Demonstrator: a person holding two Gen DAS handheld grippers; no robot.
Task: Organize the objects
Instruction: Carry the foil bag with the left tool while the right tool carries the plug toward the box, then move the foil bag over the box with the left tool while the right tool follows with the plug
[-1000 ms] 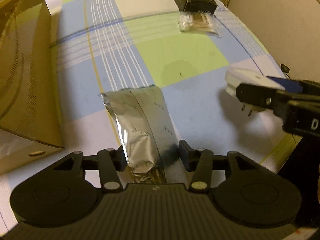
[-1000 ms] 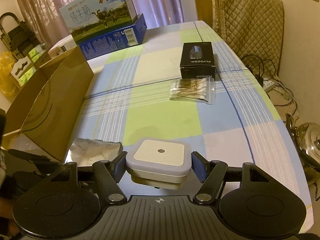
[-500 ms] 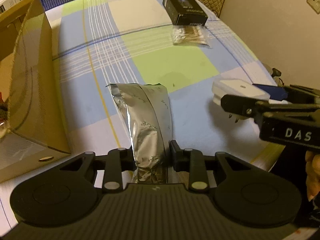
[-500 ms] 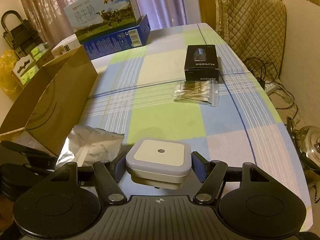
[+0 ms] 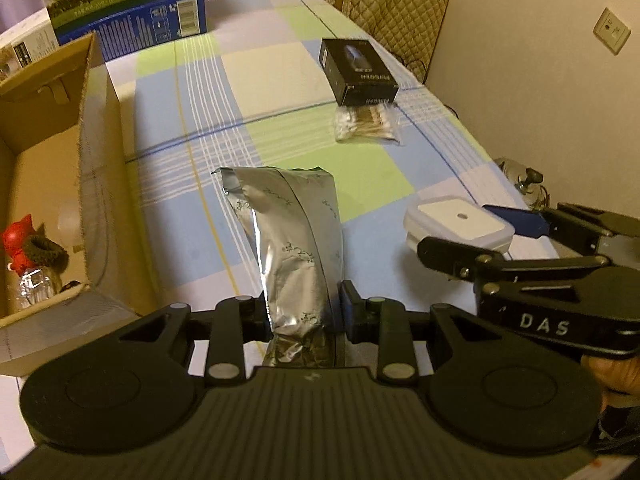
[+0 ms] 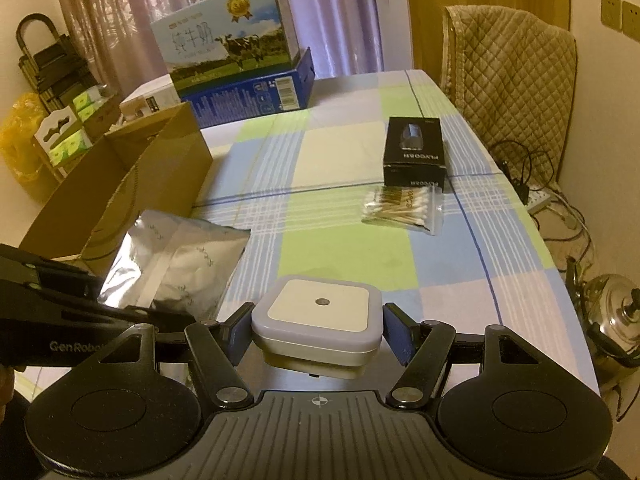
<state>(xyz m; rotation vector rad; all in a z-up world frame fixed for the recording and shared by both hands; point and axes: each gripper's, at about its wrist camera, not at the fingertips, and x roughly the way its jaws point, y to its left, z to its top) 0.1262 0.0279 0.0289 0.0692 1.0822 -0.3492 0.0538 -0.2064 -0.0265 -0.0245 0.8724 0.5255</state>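
From the left wrist, the left gripper is clenched on the lower end of a silver foil pouch. The pouch stands up and forward from the jaws, clear of the checked tablecloth. Gripping the crumpled end leaves the long body free, probably so it can drop into the open cardboard box to the left. A red item and a dark ring already lie in that box. To the right, the right gripper clamps a white square night light by its sides. Farther off, a black box lies with a bag of cotton swabs touching its near edge.

From the right wrist, the right gripper is closed on the night light, pads on opposite sides and face up, which keeps the underside free of the cloth. The pouch shows to the left, near the box. The black box and swabs lie ahead, ungrasped; a milk carton stands at the far end on a blue box.
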